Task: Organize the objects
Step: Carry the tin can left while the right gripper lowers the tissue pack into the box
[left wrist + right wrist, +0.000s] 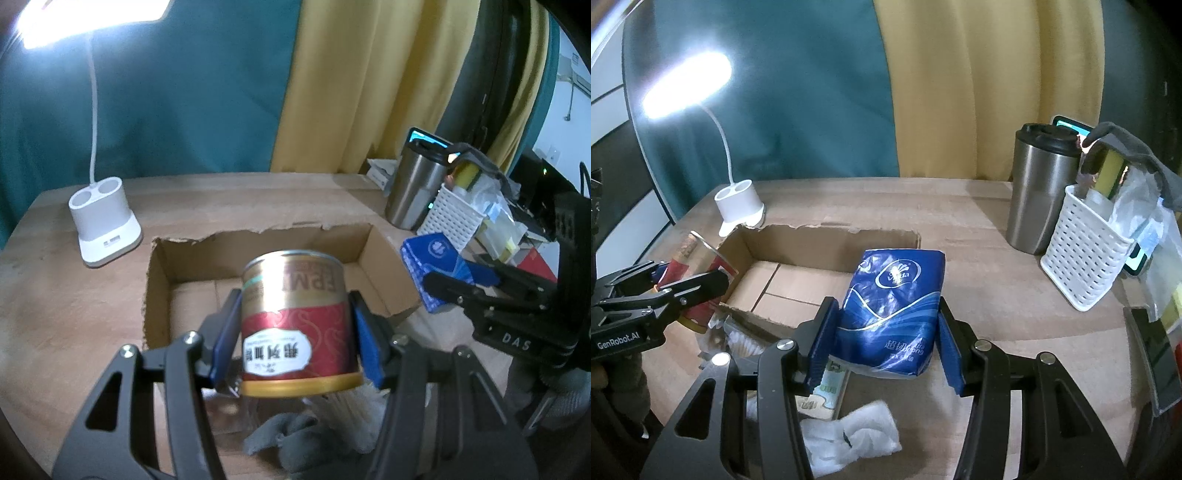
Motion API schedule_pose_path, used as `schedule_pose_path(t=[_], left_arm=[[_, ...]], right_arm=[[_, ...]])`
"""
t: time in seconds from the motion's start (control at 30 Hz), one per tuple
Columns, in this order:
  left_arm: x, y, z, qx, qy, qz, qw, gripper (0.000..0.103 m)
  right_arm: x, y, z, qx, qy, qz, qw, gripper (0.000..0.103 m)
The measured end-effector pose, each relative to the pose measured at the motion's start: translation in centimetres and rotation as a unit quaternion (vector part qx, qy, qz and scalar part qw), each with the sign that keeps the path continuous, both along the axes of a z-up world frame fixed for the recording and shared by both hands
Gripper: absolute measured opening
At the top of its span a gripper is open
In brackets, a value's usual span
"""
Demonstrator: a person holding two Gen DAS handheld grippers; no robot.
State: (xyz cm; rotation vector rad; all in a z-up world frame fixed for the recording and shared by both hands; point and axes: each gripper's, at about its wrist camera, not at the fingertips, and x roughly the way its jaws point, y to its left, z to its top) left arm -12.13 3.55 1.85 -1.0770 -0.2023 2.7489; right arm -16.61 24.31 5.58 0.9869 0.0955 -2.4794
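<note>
Two items in hand, both short of the cardboard box [258,280]. Red-and-gold tin [299,325] clamped between the jaws of the left gripper [295,343], upside down by its label, long axis near upright, carried clear of the desk [66,295] just above the box's near wall. Blue tissue pack [892,314] clamped between the jaws of the right gripper [886,339], long axis running away from the camera, far end over the box's near-right corner.

Box open-topped, far edge torn, floor bare as far as seen. Lies directly beyond the tin and beyond-left of the tissue pack. Left hand judged the nearer to a drop: a short carry forward, then down. Right hand needs a shift left as well.

White lamp base [105,225] far left of the box; steel tumbler [1043,188] and white slotted basket [1086,254] far right, well apart from it. White cloth [849,435] on the near desk.

Risk noted: both grippers converging on one opening.
</note>
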Motion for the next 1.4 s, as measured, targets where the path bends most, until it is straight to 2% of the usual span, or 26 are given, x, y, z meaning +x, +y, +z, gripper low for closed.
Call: schedule_pose_path(t=[1.1, 1.23, 1.27, 1.4], left_arm=[[-4.1, -0.1, -2.4, 0.016, -0.021, 0.007, 0.9996, 0.057], [-4.4, 0.2, -2.8, 0.017, -0.027, 0.008, 0.9994, 0.057], [-4.5, 0.2, -2.9, 0.017, -0.029, 0.009, 0.9994, 0.057], [-4.8, 0.5, -3.3, 0.017, -0.037, 0.013, 0.9991, 0.057]], right_arm=[[-3.4, -3.9, -3.5, 0.016, -0.047, 0.023, 0.999, 0.054], [-3.4, -4.1, -3.5, 0.010, -0.047, 0.028, 0.998, 0.061], [-3.3, -4.0, -3.5, 0.007, -0.049, 0.032, 0.998, 0.068], [-2.9, -3.9, -2.8, 0.004, -0.040, 0.038, 0.998, 0.069]])
